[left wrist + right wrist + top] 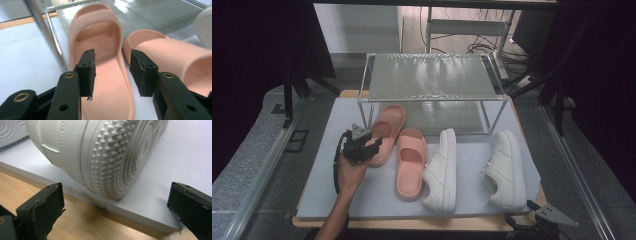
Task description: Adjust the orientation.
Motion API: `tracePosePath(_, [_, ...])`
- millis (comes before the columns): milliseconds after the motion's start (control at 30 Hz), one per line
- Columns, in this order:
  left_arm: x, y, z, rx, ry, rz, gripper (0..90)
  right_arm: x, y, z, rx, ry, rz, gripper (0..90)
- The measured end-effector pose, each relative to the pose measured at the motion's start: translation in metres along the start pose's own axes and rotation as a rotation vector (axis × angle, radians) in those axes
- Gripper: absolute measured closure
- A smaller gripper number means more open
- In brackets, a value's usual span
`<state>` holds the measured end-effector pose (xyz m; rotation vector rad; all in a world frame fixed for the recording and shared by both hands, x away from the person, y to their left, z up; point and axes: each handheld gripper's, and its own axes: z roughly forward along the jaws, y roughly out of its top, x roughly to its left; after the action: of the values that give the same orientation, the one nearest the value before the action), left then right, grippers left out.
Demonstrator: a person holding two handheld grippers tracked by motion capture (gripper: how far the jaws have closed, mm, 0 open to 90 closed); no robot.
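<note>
Two pink slippers lie side by side on the grey mat (332,195). The left slipper (388,125) (100,47) has its toe under the rack. My left gripper (371,145) (113,55) is open at its heel end: one jaw hovers over the insole and the other stands outside, so the slipper's side wall runs between the pads without being pressed. The second slipper (411,162) (172,57) lies just to the right. My right gripper (528,212) (116,191) rests open at the table's front right edge, facing the heel of a white sneaker (506,170) (100,152).
Another white sneaker (442,170) lies on its side between the slippers and the right sneaker. A two-level metal rack (432,77) stands at the back of the mat, and its leg (47,37) is close to the left slipper. The wooden table edge (75,220) runs in front.
</note>
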<state>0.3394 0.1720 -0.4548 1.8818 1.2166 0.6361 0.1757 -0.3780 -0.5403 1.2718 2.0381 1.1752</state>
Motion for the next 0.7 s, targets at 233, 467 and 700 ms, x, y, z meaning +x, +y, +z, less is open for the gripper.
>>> tracePosePath(233, [0.001,-0.02,-0.021,0.007,-0.03,0.012,64.5,0.001,0.0,0.0,0.004,-0.006,-0.004,0.6])
tracePosePath(467, [-0.002,-0.052,-0.032,0.059,-0.042,0.055,76.5,0.001,0.0,0.001,0.007,-0.011,-0.012,0.5])
tracePosePath(700, [-0.003,-0.07,-0.031,0.096,-0.046,0.068,89.2,0.002,0.0,0.001,0.011,-0.016,-0.018,0.6])
